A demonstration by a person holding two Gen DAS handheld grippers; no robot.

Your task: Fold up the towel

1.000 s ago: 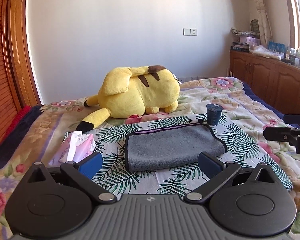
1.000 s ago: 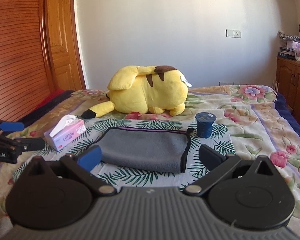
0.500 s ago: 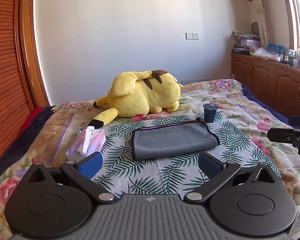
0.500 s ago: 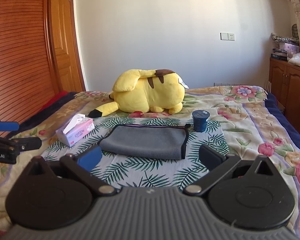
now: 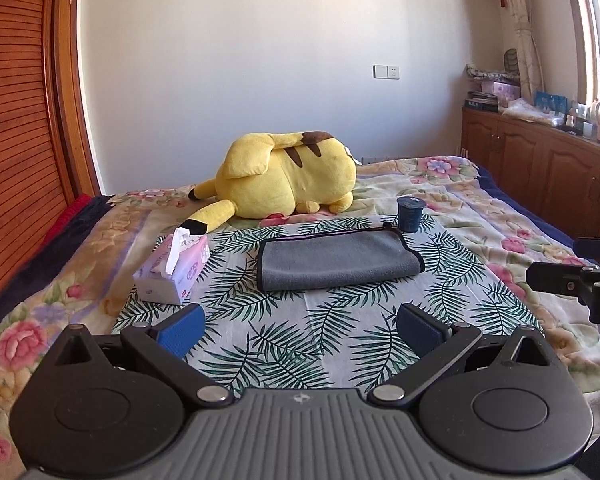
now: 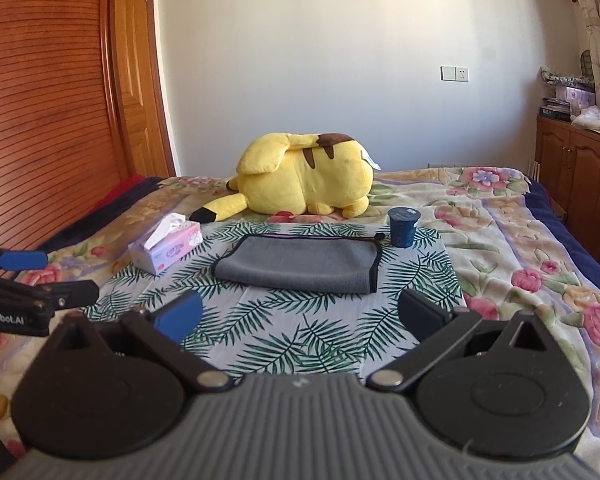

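Note:
A grey towel (image 5: 336, 258) with dark edging lies folded flat on a palm-leaf cloth (image 5: 300, 332) on the bed; it also shows in the right wrist view (image 6: 300, 264). My left gripper (image 5: 298, 326) is open and empty, held back from the towel's near edge. My right gripper (image 6: 300, 312) is open and empty, also short of the towel. Each gripper shows at the side of the other's view, the right one (image 5: 568, 272) and the left one (image 6: 40, 276).
A pink tissue box (image 5: 172, 272) lies left of the towel. A dark blue cup (image 5: 410, 214) stands at its far right corner. A yellow plush toy (image 5: 288, 176) lies behind. Wooden cabinets (image 5: 540, 168) line the right wall, a wooden wardrobe (image 5: 16, 128) the left.
Both grippers have drawn back from the towel, which now looks smaller and farther away. The towel lies as before.

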